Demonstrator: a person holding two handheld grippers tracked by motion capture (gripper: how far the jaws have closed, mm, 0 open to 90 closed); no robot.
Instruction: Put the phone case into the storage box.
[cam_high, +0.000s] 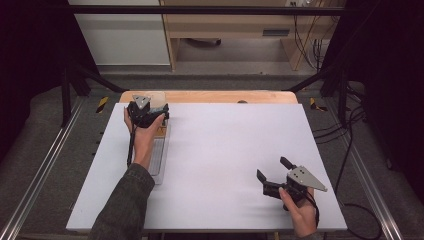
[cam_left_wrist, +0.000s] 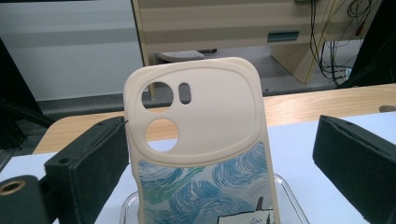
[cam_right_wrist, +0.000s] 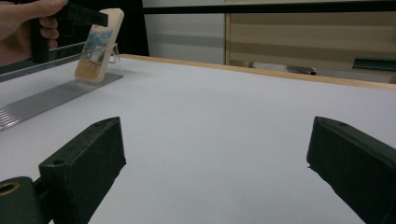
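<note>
At ten o'clock on table (cam_high: 215, 150), phone case (cam_left_wrist: 201, 140) stood in clear stand (cam_right_wrist: 56, 95), flanked by wide-open left gripper (cam_high: 159, 114). Grasp step judged; closing needed. Right gripper (cam_high: 272, 172) held wide, empty, at four o'clock.

High view looks down on the table (cam_high: 215, 165); both tool cameras skim it, sharing the phone case (cam_left_wrist: 201, 140).

The phone case (cam_left_wrist: 201, 154) is cut off by the bottom edge of the left gripper view, the clear stand (cam_left_wrist: 289, 196) beneath it mostly hidden, and in the high view a hand (cam_high: 142, 131) covers it.
</note>
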